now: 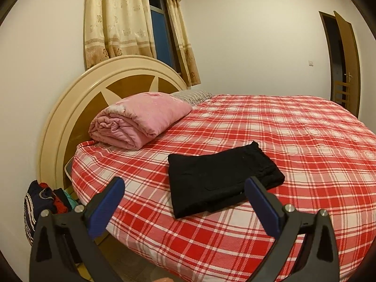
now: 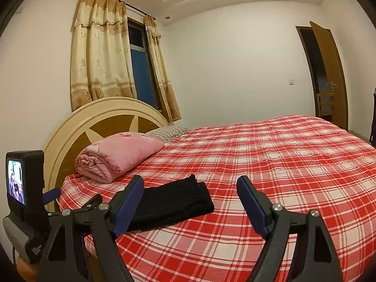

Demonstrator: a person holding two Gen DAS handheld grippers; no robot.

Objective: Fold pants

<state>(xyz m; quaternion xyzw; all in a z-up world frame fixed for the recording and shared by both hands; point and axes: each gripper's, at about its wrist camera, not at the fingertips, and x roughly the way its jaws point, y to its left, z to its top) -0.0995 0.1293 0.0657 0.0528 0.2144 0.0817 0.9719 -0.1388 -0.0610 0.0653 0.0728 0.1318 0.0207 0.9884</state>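
Plaid bed point(image 1: 293, 141) carries the pants point(image 1: 221, 178) folded compact; we keep both tongs point(image 1: 185, 202) point(image 2: 190, 202) spread, empty, and lift clear without snagging.

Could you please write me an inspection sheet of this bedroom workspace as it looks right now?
Surface: bed with a red and white checked sheet, smooth.
Job's things: black pants lie folded in a compact rectangle near the bed's front edge.
Clutter: rolled pink blanket and striped pillow by the headboard; pile of clothes on the floor beside the bed.
Grippers: left claw open and empty; right claw open and empty; neither touches the pants.
Cables: nothing seen.
Surroundings: curtains part drawn over a dark window; door open.
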